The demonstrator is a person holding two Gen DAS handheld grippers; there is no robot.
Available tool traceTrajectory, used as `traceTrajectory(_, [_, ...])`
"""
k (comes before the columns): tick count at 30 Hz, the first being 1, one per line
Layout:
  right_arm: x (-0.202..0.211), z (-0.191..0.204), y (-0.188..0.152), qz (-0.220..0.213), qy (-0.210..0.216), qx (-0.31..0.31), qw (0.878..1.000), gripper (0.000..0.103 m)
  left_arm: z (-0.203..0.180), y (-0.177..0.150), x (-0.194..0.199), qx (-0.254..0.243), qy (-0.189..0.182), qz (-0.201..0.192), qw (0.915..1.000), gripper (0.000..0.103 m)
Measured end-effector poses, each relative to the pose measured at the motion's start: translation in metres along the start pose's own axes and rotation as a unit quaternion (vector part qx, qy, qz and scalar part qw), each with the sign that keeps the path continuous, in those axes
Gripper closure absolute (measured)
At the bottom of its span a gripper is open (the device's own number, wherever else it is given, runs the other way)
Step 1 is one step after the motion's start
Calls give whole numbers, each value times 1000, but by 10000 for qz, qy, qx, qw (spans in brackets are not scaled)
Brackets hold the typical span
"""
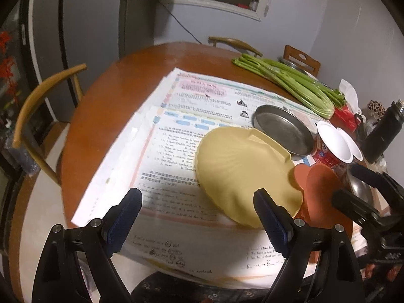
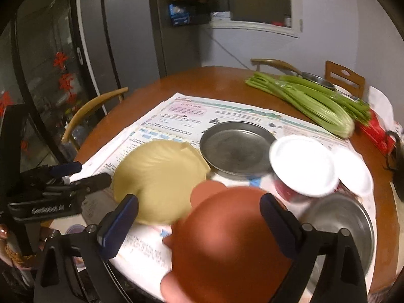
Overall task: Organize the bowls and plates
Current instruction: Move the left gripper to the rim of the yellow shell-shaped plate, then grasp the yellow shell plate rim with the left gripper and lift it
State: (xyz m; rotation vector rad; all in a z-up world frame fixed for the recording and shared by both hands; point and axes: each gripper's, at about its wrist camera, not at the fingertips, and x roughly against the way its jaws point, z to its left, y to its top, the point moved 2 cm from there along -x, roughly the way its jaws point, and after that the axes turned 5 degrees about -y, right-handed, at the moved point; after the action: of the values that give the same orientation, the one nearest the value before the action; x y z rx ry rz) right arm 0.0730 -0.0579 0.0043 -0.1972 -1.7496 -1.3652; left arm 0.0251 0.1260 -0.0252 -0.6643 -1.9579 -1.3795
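Claw right (image 2: 199, 223): jaws apart over my orange plate (image 2: 227, 240); claw left (image 1: 198, 218) apart, beside yellow plate (image 1: 242, 174).

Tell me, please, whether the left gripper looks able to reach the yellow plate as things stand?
Probably yes: the left gripper is open, and the yellow plate lies just ahead with its near rim uncovered.

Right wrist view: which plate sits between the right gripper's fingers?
The orange plate, nearest the camera. The right gripper straddles it, jaws wide. The yellow plate lies left; the steel plate lies beyond.
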Motion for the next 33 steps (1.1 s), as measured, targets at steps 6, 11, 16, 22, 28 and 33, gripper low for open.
traceTrajectory(6, [-33,0,12,533,249,48,9983,18,8,10,-16,1,28,120,9999,13])
traceTrajectory(11, [-56,-6,18,849,233,68,9961,30,11,15,-30,13,-99,302,9995,13])
traceTrajectory(16, [-74,-2,23,1022,431,191,9936,39,8,16,-42,-36,-133,410,9991,13])
traceTrajectory(22, [-87,6,24,1164,385,395,9917,45,10,19,-51,42,-150,507,9986,13])
traceTrajectory(28, [-97,16,20,1295,380,658,9887,46,11,21,-57,253,-249,591,9976,33])
traceTrajectory(33, [-97,26,19,1301,480,776,9873,46,5,21,-61,275,-415,677,9965,55])
